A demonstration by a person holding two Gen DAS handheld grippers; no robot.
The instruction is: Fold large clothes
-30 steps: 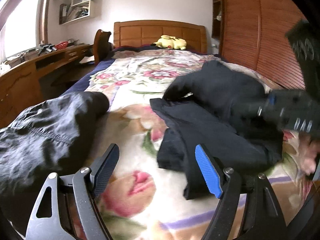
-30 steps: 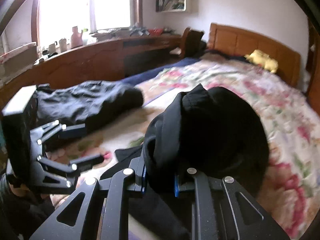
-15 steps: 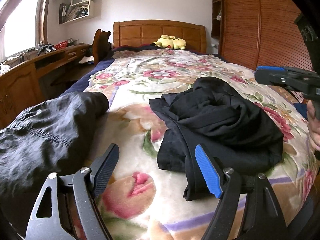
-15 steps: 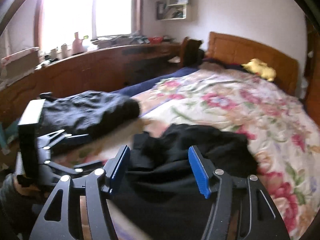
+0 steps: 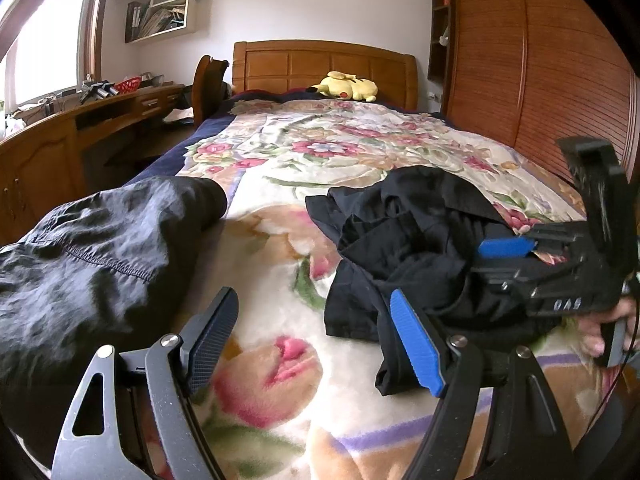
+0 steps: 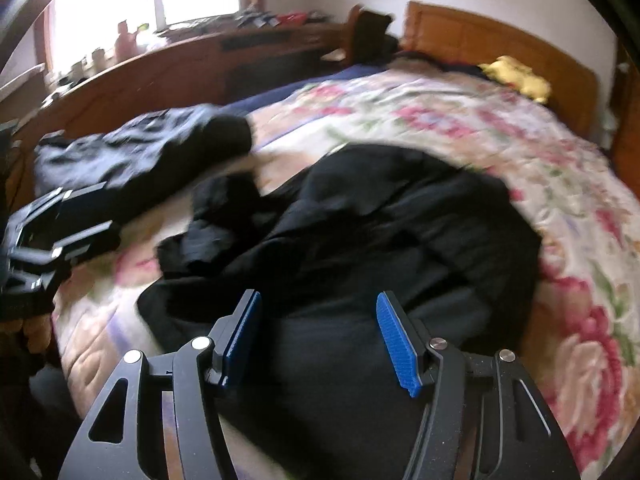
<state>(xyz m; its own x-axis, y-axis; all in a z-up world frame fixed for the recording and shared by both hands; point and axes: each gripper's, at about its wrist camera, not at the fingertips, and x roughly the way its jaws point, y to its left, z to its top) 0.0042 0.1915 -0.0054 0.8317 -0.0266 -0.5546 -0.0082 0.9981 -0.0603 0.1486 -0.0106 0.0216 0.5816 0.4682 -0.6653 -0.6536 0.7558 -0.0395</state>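
A crumpled black garment point(image 5: 404, 240) lies in a heap on the floral blanket point(image 5: 280, 264); it also fills the middle of the right wrist view point(image 6: 380, 240). My left gripper point(image 5: 316, 340) is open and empty, low over the blanket just left of the heap. My right gripper point(image 6: 318, 340) is open and empty, right above the near edge of the heap; it shows in the left wrist view point(image 5: 520, 264) at the heap's right side. A second dark grey garment point(image 5: 92, 256) lies at the bed's left edge.
A wooden headboard point(image 5: 324, 64) and a yellow plush toy point(image 5: 346, 86) are at the far end of the bed. A wooden desk point(image 5: 80, 132) runs along the left. A slatted wooden wardrobe point(image 5: 532, 60) stands on the right.
My right gripper let go of the black garment, which dropped into a heap on the bed. The right gripper then came down low beside the heap. My left gripper stayed still.
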